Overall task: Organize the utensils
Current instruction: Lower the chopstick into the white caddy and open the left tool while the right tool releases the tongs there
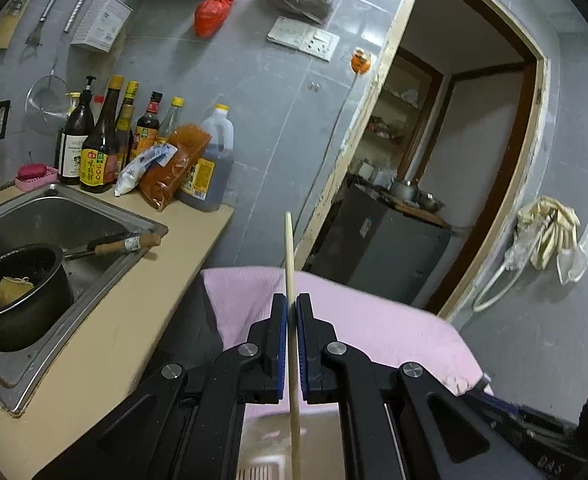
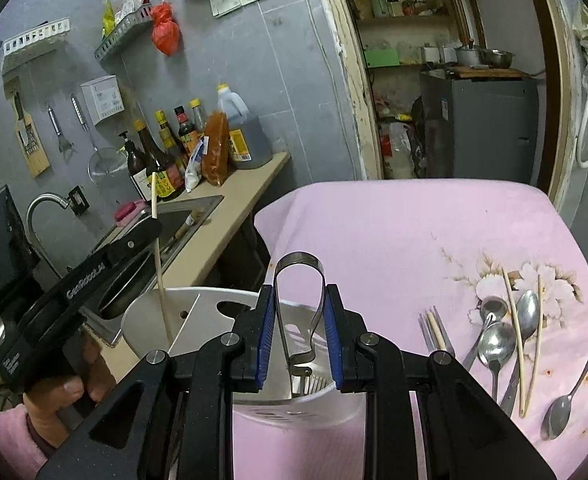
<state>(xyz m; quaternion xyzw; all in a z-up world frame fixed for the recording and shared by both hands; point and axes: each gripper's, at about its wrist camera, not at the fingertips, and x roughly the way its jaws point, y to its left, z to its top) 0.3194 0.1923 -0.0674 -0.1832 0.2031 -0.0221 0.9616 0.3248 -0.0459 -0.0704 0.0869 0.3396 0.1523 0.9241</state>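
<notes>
My left gripper is shut on a pale wooden chopstick that stands upright between its blue pads. In the right wrist view this gripper is at the left, a hand holding it, and the chopstick runs down into the back compartment of a white utensil holder. My right gripper is shut on steel tongs, loop end up, whose lower ends reach into the holder's front compartment. Spoons, a fork and loose chopsticks lie on the pink cloth at the right.
A steel sink with a black pot and a wooden-handled tool sits left of the table. Sauce bottles and an oil jug line the beige counter. An open doorway with a grey cabinet lies behind.
</notes>
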